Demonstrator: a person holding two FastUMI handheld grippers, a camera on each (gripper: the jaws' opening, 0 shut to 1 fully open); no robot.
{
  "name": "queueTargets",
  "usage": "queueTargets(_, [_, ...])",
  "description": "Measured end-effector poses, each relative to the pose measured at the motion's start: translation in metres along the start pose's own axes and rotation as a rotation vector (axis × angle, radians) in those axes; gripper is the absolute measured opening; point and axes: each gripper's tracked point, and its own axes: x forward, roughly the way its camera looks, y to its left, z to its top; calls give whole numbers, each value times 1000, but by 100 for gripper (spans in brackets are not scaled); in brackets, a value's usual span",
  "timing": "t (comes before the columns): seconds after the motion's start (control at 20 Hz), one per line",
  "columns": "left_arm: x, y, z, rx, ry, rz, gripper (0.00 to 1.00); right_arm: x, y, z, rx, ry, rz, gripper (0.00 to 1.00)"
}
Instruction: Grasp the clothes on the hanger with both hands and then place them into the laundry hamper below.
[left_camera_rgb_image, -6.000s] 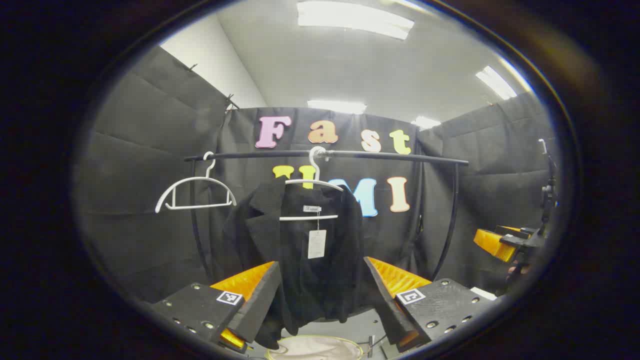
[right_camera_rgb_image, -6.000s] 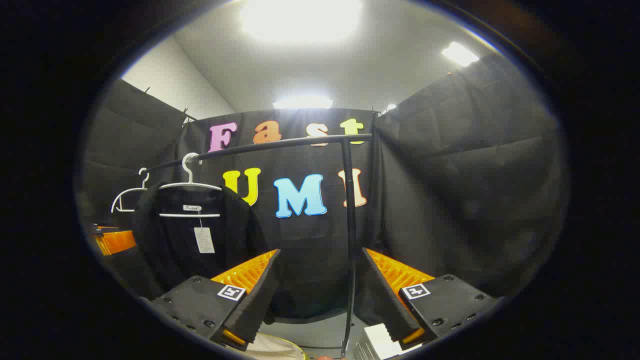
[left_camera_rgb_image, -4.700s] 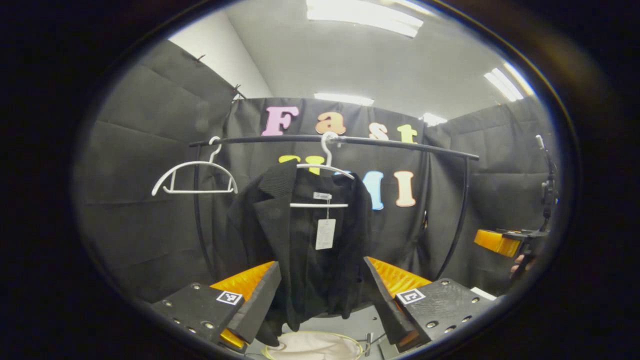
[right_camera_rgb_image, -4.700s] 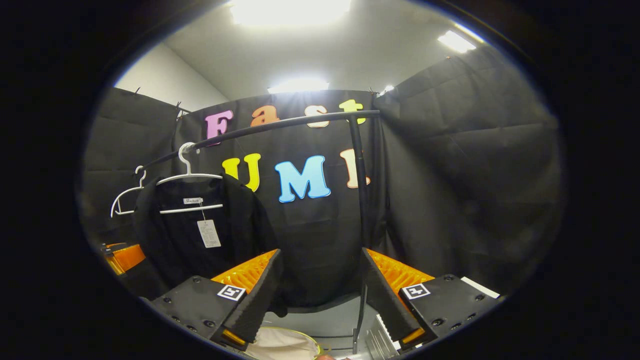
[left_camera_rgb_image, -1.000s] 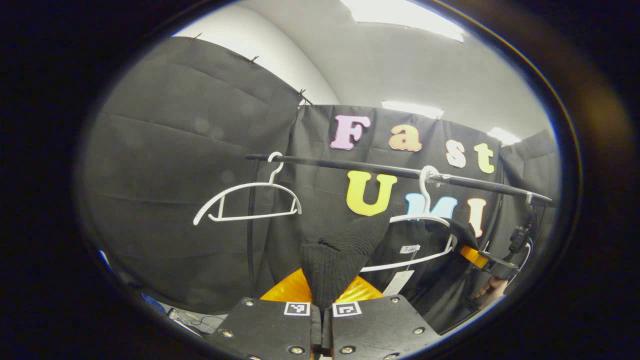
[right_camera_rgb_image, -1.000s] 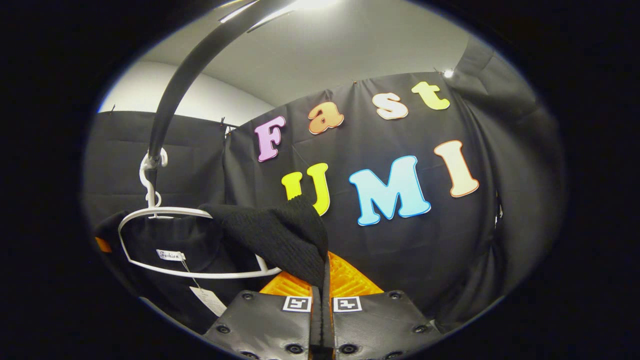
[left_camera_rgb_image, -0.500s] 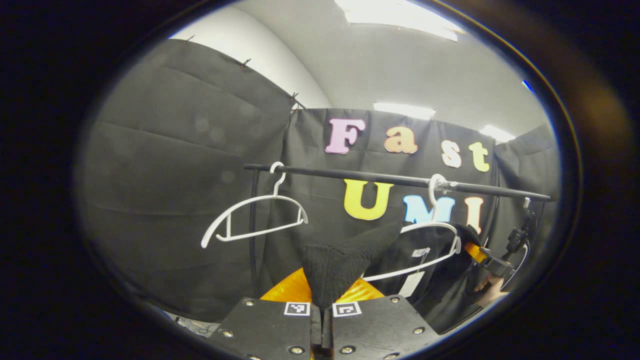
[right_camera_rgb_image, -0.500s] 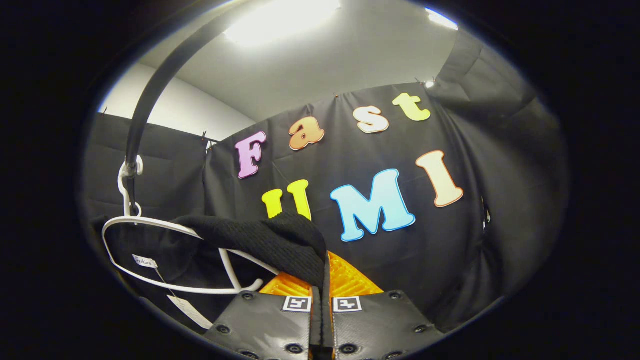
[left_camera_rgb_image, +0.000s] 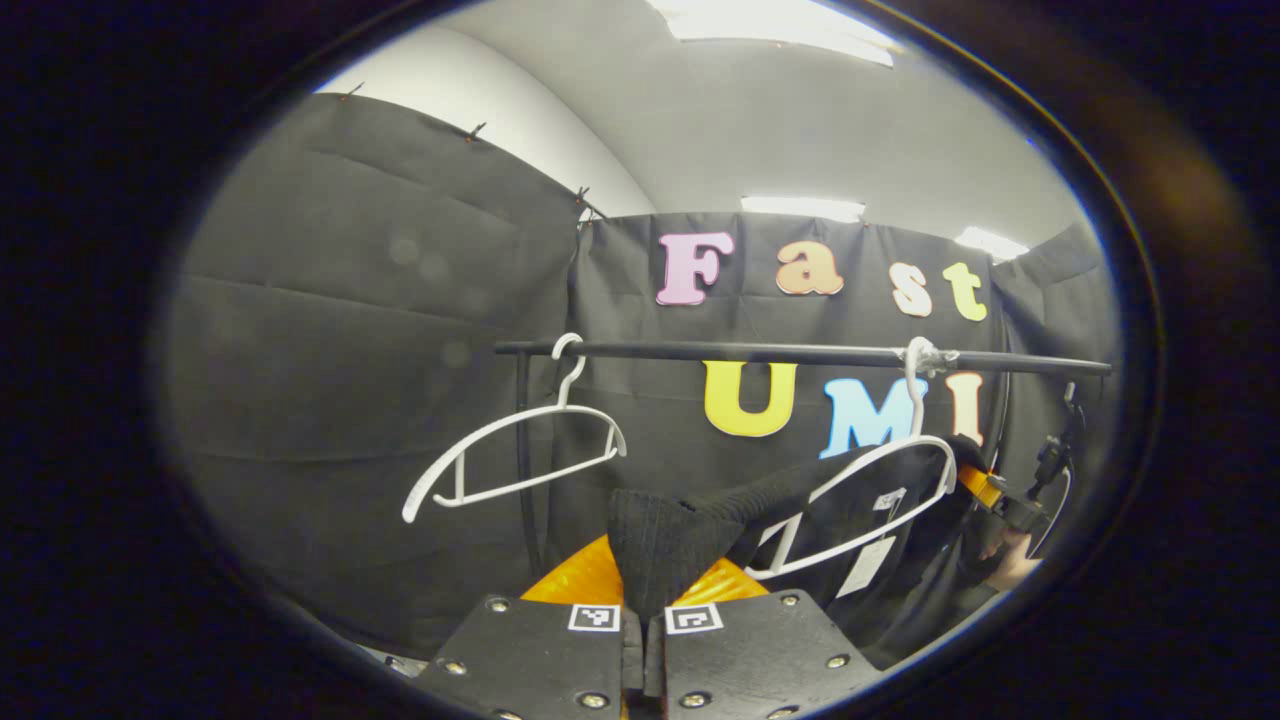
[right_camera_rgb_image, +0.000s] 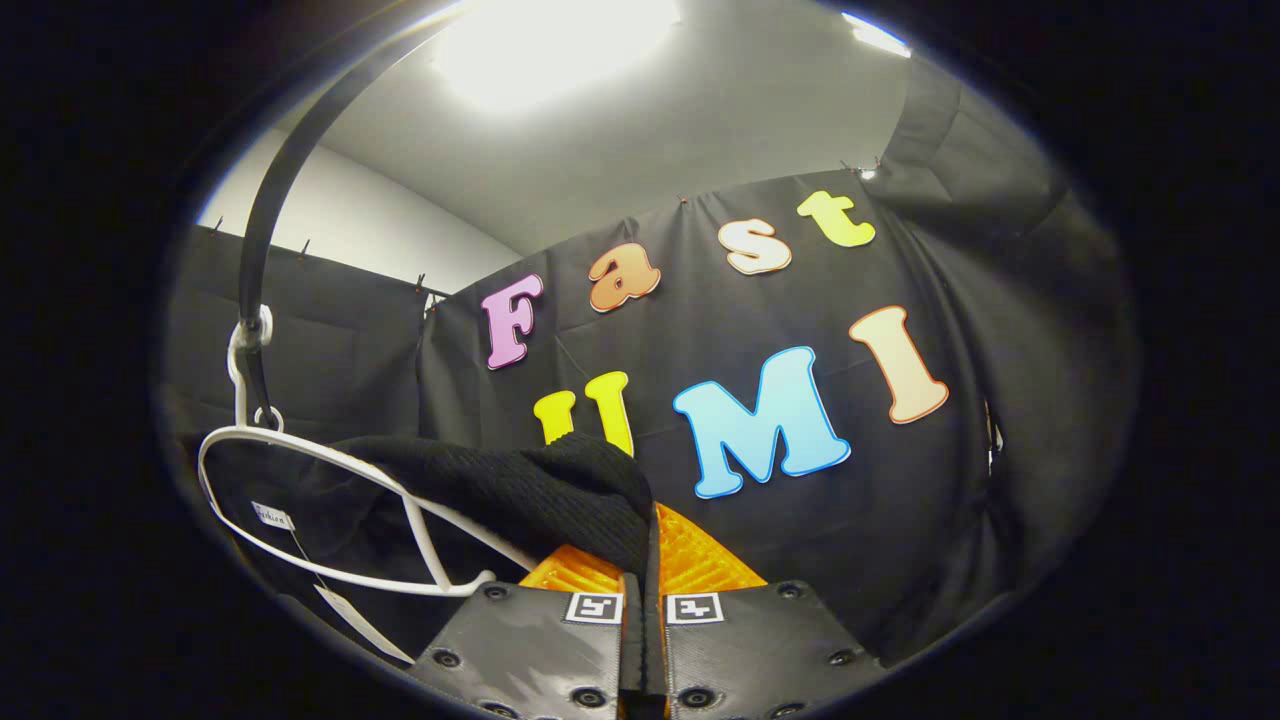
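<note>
A black knit jacket (left_camera_rgb_image: 870, 510) with a paper tag hangs partly off a white hanger (left_camera_rgb_image: 870, 490) on the black rail (left_camera_rgb_image: 800, 353). My left gripper (left_camera_rgb_image: 645, 600) is shut on a fold of its left shoulder (left_camera_rgb_image: 660, 540). In the right gripper view my right gripper (right_camera_rgb_image: 645, 590) is shut on the other shoulder of the jacket (right_camera_rgb_image: 560, 495), pulled past the tilted hanger (right_camera_rgb_image: 330, 500). The right gripper (left_camera_rgb_image: 995, 490) and a hand (left_camera_rgb_image: 1010, 570) also show at the far right of the left gripper view. The hamper is out of sight.
A second, bare white hanger (left_camera_rgb_image: 520, 455) hangs at the rail's left end, above the rack's upright post (left_camera_rgb_image: 522, 450). In the right gripper view the rail (right_camera_rgb_image: 265, 200) curves overhead. Black cloth walls close in all round.
Both grippers went from open to shut on the jacket's shoulders. In the last second they have drawn the shoulders off the hanger, which has tilted and swung right along the rail.
</note>
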Motion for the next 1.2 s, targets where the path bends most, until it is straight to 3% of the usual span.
queueTargets(0.3, [8, 5, 2, 75, -35, -35, 4, 8, -8, -26, 45, 40, 1, 0])
queueTargets(0.6, [19, 3, -27, 105, 7, -35, 1, 9, -15, -65, 60, 116, -5, 2])
queueTargets(1.2, [-29, 0, -138, 39, 200, 56, 1, -42, -33, -144, 149, 333, -53, 2])
